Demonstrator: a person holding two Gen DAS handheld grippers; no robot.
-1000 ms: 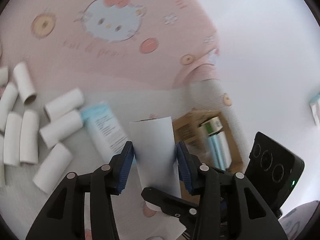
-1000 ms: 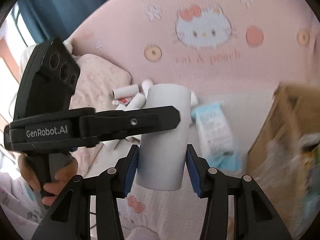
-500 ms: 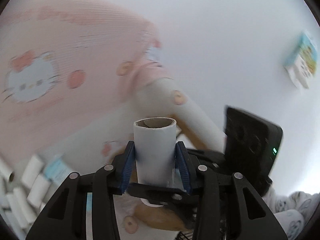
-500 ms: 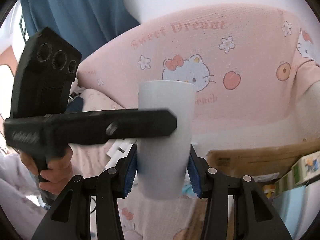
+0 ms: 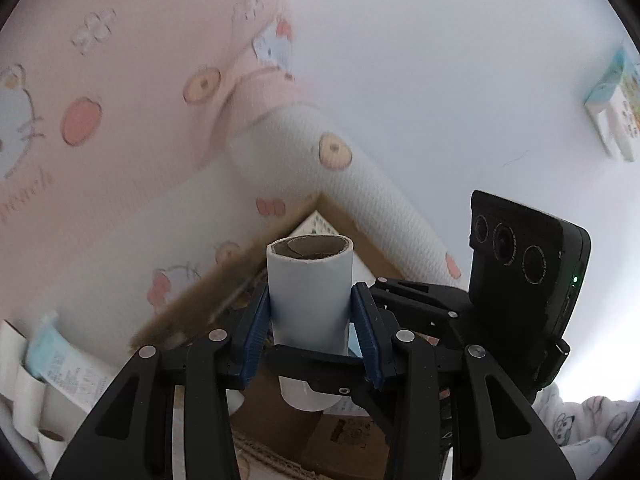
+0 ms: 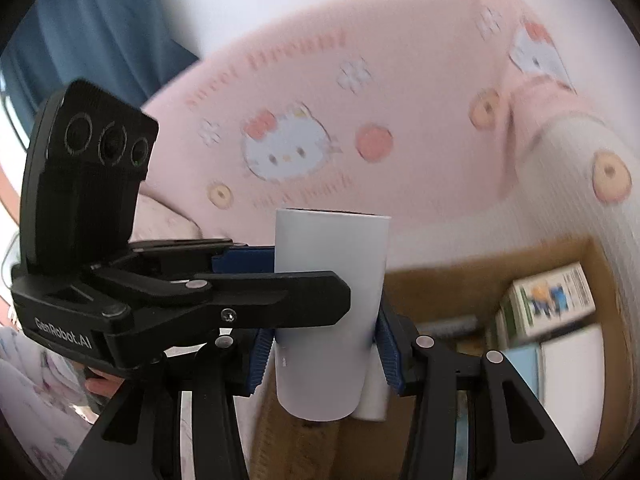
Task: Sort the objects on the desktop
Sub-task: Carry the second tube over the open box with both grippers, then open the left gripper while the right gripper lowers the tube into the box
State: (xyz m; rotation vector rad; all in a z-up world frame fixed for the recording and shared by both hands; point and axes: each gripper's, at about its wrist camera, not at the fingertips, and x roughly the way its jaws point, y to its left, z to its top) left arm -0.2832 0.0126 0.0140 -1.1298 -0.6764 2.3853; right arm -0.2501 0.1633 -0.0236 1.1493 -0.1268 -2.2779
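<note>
White paper over a brown card core: that is what each gripper carries, a tube apiece. The left gripper (image 5: 312,320) has its blue pads (image 5: 256,336) pressed on the flanks of one tube (image 5: 310,300), which stands upright between them with its open, slightly ragged brown rim uppermost. The right gripper (image 6: 324,356) clamps the other tube (image 6: 328,312) the same way, about mid-height, and the left tool crosses just in front of it in that view. Both tubes hang over an open cardboard box (image 6: 440,280) set against a pink cartoon-print cushion (image 6: 304,128); a printed carton (image 6: 548,300) lies inside the box, and more tubes (image 5: 24,400) and a pale blue packet (image 5: 52,356) lie low at the left of the left view. Such a tube is probably very light and hollow, stiff along its length but easy to crush across it (the rim already looks dented), so a gentle squeeze on the middle of the wall suits it best. The paper skin should give the ribbed pads enough friction. My guess is that a drop into the box would do it no harm.
</note>
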